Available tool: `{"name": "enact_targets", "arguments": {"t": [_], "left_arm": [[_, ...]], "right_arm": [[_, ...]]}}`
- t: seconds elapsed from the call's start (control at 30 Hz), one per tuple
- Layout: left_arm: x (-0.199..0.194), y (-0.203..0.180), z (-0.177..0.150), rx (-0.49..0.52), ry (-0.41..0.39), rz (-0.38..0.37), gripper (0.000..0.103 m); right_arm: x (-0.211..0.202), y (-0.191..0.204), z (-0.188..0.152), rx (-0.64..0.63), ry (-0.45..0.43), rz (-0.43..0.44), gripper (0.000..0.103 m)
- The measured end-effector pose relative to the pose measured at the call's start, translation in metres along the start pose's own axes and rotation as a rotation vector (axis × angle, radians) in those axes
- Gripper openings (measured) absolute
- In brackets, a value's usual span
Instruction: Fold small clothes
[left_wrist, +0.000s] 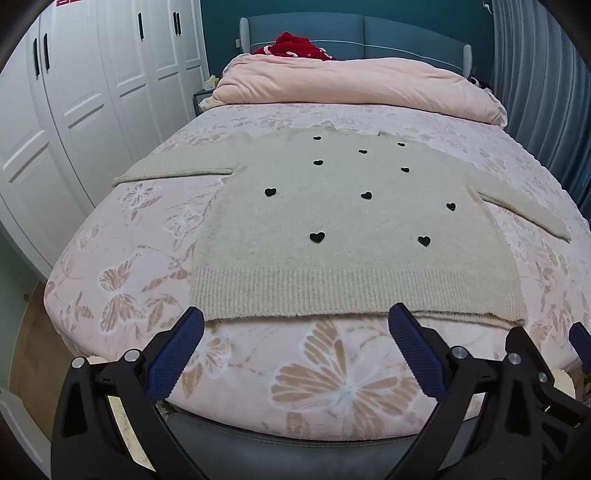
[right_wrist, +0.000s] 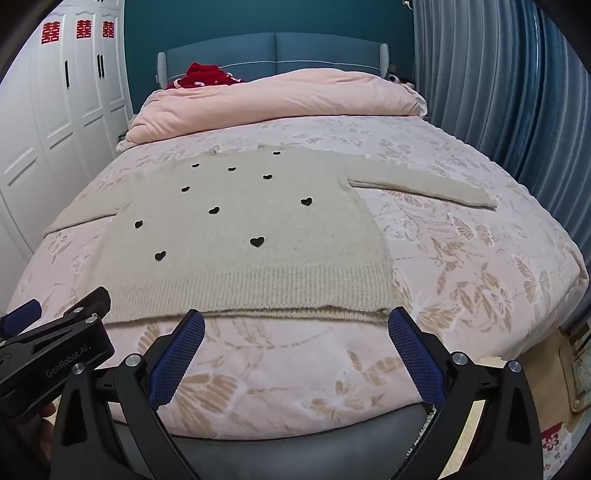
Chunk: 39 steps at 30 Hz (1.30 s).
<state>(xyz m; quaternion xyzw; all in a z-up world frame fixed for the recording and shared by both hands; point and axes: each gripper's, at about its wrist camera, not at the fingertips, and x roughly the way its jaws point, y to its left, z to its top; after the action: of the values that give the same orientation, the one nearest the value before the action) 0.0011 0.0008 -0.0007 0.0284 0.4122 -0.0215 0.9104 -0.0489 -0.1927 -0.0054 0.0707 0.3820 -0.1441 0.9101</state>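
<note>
Both sets of jaws stand wide apart with nothing between them. The left gripper (left_wrist: 295, 328) hangs just short of the near hem of the sweater (left_wrist: 332, 221), over the left half of the ribbed band. The right gripper (right_wrist: 295, 328) hangs beside it, its outer finger level with the hem's right corner. Neither touches the knit.

The sweater, beige with small black hearts, lies flat and face up on the bed (left_wrist: 332, 387), hem toward the grippers, collar toward the folded pink quilt (left_wrist: 351, 81). Both sleeves are spread out sideways. No fold has been made, so this looks like the very start: the garment is laid out and the grippers are lined up for a first grasp.

The next move probably calls for lowering each pair of jaws onto the cloth and pinching both layers, at the hem or a sleeve, without catching the butterfly-print bedspread (right_wrist: 461, 258) beneath.

At the near hem a second edge peeks out below the top layer; whether that is the back panel or a wrinkle is hard to tell. The collar is small and indistinct. In the left view the right sleeve tip nears the bed's edge. A red heap (left_wrist: 295, 46) at the headboard is too far off to identify. The person's hands are hidden behind the grippers.
</note>
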Motion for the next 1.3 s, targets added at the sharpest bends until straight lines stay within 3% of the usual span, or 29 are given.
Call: {"name": "enact_targets", "arguments": {"t": [1.3], "left_arm": [[-0.0062,0.0019,0.0030,0.017,-0.030,0.026,0.095]], "right_arm": [[-0.0050,-0.0001,0.0000,-0.008,-0.010,-0.014,0.098]]}}
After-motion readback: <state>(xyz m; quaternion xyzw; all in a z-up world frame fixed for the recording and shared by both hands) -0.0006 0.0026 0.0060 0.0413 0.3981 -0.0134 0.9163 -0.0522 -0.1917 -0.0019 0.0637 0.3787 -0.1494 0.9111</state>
